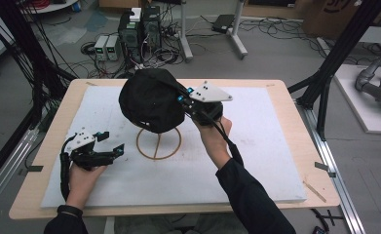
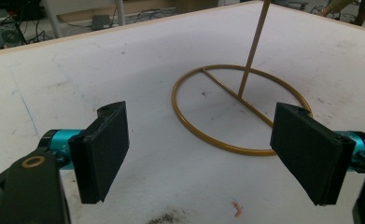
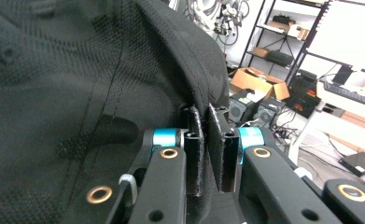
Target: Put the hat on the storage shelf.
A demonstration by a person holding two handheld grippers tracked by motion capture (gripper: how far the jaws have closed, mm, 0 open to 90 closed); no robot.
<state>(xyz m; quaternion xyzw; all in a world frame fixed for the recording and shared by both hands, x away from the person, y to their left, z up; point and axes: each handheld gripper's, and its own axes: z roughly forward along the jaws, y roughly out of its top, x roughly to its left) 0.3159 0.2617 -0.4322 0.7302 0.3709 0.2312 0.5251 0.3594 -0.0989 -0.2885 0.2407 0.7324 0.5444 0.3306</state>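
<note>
Two claws: right claw (image 3: 207, 144) clamped on black cap (image 1: 151, 100), left claw (image 2: 203, 154) wide apart.

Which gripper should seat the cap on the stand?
Right. The right gripper is clamped on the black cap above the stand; the left gripper sits open and empty beside the ring base.

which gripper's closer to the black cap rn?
Right. The right gripper is clamped on the edge of the black cap, holding it above the gold stand. The left gripper is open, low over the white mat, off to the cap's left.
</note>
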